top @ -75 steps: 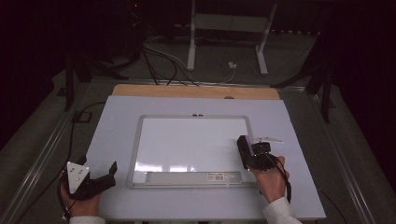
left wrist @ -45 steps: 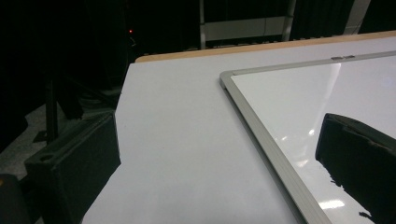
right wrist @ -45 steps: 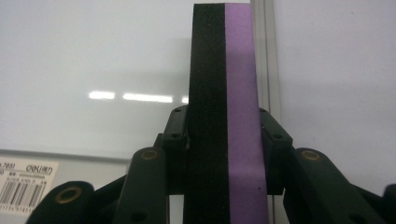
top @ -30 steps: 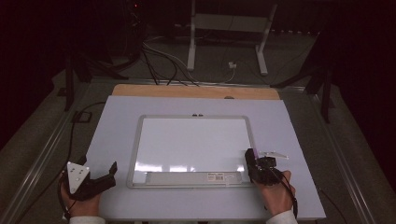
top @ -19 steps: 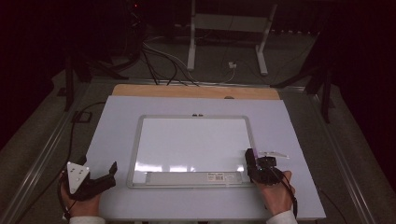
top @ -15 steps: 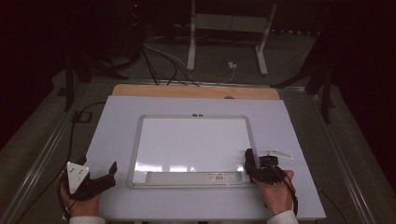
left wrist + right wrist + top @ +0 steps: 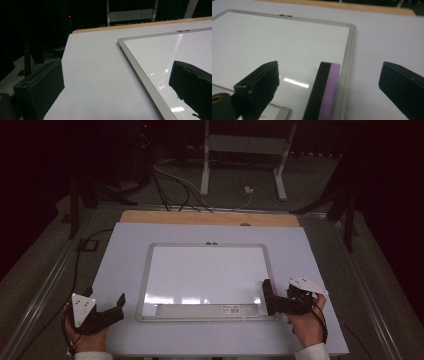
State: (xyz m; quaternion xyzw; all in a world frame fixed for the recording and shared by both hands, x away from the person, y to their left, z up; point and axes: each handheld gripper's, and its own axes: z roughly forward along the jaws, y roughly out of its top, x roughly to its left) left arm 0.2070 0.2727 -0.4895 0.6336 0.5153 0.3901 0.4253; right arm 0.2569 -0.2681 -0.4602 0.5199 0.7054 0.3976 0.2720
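Here, a white-covered table [image 7: 125, 255] with a bare wooden strip [image 7: 210, 218] along its far edge carries a framed whiteboard [image 7: 205, 275] at its centre. A black-and-purple eraser [image 7: 323, 92] lies on the whiteboard's near right corner, against the frame. The right gripper [image 7: 272, 297] sits just right of the whiteboard, jaws spread either side of the eraser without touching it. The left gripper [image 7: 120, 302] rests left of the whiteboard, jaws spread and empty. Beyond the whiteboard, cables [image 7: 170, 185] and a metal stand [image 7: 245, 160] occupy the dark floor.

Dim room, dark curtained backdrop, grey floor [image 7: 45, 270], white stand legs [image 7: 205, 165], loose cables [image 7: 170, 185] behind the table
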